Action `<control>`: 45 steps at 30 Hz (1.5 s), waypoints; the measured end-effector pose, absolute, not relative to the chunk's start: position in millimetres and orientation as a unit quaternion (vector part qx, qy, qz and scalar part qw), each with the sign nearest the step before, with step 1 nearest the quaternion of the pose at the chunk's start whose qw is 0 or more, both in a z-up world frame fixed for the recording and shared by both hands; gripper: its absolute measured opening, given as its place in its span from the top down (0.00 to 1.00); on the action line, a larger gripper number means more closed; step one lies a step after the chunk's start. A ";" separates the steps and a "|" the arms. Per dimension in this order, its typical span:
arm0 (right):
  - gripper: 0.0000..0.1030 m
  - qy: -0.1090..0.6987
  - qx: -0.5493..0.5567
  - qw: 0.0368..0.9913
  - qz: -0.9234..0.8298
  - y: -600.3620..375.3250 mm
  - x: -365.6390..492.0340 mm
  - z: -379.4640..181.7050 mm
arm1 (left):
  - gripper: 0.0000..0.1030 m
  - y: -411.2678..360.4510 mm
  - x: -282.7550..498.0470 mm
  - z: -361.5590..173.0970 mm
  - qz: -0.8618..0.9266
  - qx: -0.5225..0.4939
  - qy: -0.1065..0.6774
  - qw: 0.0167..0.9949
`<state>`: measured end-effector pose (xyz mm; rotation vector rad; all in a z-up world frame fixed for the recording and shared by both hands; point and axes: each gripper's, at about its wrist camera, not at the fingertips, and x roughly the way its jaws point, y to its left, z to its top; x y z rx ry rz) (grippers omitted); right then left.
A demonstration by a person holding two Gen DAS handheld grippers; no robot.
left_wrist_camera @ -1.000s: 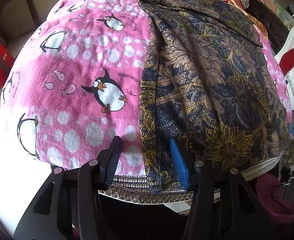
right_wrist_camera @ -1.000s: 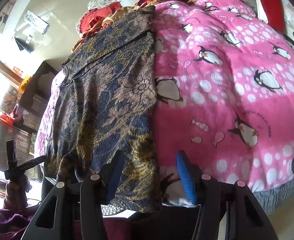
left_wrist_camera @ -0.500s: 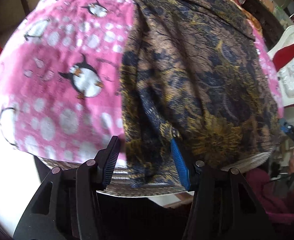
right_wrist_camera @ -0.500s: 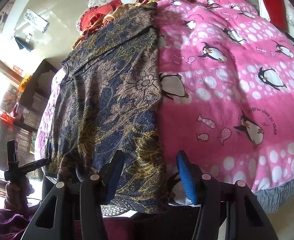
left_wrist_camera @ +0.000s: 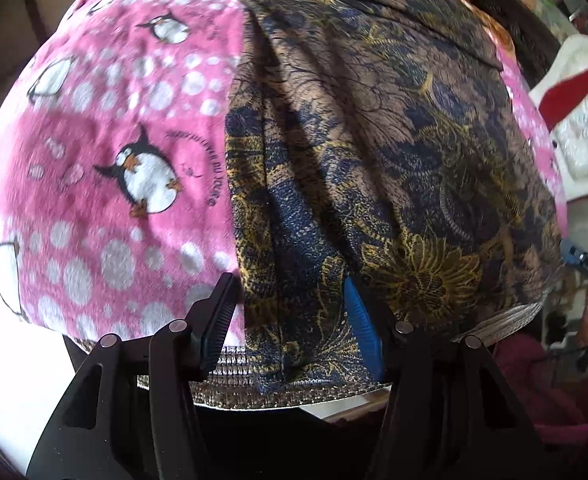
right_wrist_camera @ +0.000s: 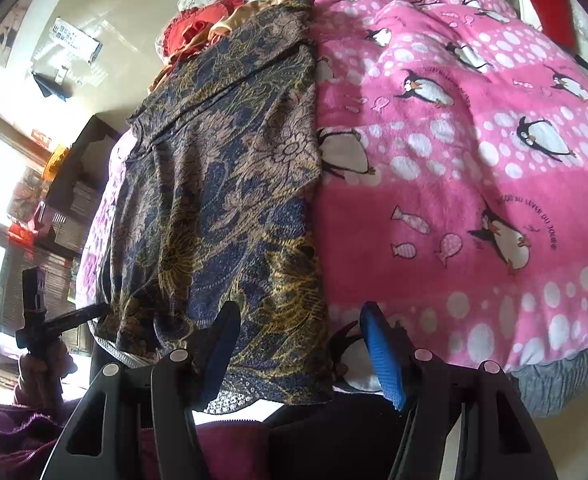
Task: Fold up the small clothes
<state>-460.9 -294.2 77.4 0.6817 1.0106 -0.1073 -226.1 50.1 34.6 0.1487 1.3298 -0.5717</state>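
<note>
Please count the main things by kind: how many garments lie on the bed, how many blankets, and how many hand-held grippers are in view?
Dark floral garment: 1
Pink penguin blanket: 1
Hand-held grippers: 2, the left hand-held gripper and the right hand-held gripper
Total: 4

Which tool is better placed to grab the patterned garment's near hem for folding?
Probably left: the left tool straddles the garment hem; the right tool straddles only its side edge.
</note>
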 end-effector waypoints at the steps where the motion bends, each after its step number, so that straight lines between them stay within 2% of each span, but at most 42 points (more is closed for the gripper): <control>1: 0.42 0.476 0.318 0.818 -0.049 -293.5 -460.8 76.9 | 0.47 50.1 -224.6 33.4 -0.261 0.064 0.611 0.745; 7: 0.43 0.467 0.323 0.822 -0.034 -288.7 -454.3 71.7 | 0.47 49.7 -218.5 32.7 -0.280 0.053 0.617 0.734; 8: 0.51 0.472 0.310 0.824 -0.038 -286.0 -451.9 71.1 | 0.52 48.7 -219.3 33.3 -0.286 0.052 0.617 0.731; 9: 0.64 0.479 0.291 0.827 -0.045 -283.5 -450.6 72.5 | 0.61 48.6 -220.8 34.0 -0.293 0.051 0.619 0.727; 10: 0.70 0.485 0.269 0.831 -0.050 -281.3 -449.9 75.6 | 0.65 48.8 -221.5 35.1 -0.298 0.050 0.620 0.724; 11: 0.85 0.477 0.256 0.839 -0.046 -280.5 -452.2 83.3 | 0.66 49.3 -222.2 36.3 -0.301 0.050 0.619 0.724; 12: 0.92 0.466 0.263 0.844 -0.036 -281.7 -454.4 88.9 | 0.66 49.0 -222.1 36.8 -0.301 0.051 0.619 0.724; 14: 0.92 0.451 0.269 0.851 -0.019 -282.4 -456.6 99.0 | 0.66 47.9 -220.6 34.9 -0.295 0.046 0.622 0.724; 17: 0.92 0.468 0.252 0.847 -0.012 -277.1 -449.6 95.1 | 0.66 49.4 -220.5 32.9 -0.285 0.045 0.622 0.728; 21: 0.81 0.472 0.296 0.830 -0.010 -279.6 -443.3 76.0 | 0.65 45.0 -220.6 31.4 -0.289 0.051 0.617 0.730; 25: 0.81 0.456 0.322 0.830 -0.008 -280.3 -441.9 72.4 | 0.65 50.3 -217.9 30.1 -0.300 0.030 0.615 0.728; 26: 0.83 0.454 0.326 0.829 -0.009 -279.4 -442.3 71.1 | 0.73 52.0 -218.2 31.2 -0.302 0.029 0.613 0.729; 27: 0.95 0.455 0.318 0.831 -0.015 -278.7 -442.6 72.4 | 0.93 54.4 -218.8 33.2 -0.303 0.030 0.609 0.732; 28: 0.95 0.456 0.307 0.835 -0.025 -277.9 -442.9 75.5 | 0.94 57.0 -219.1 35.2 -0.304 0.026 0.608 0.733; 36: 0.95 0.381 0.309 0.871 -0.034 -281.4 -470.6 133.4 | 0.96 94.2 -234.4 95.3 -0.315 -0.002 0.535 0.784; 45: 0.95 0.437 0.311 0.843 -0.045 -279.8 -466.1 96.2 | 0.97 98.8 -235.1 58.6 -0.259 0.029 0.575 0.776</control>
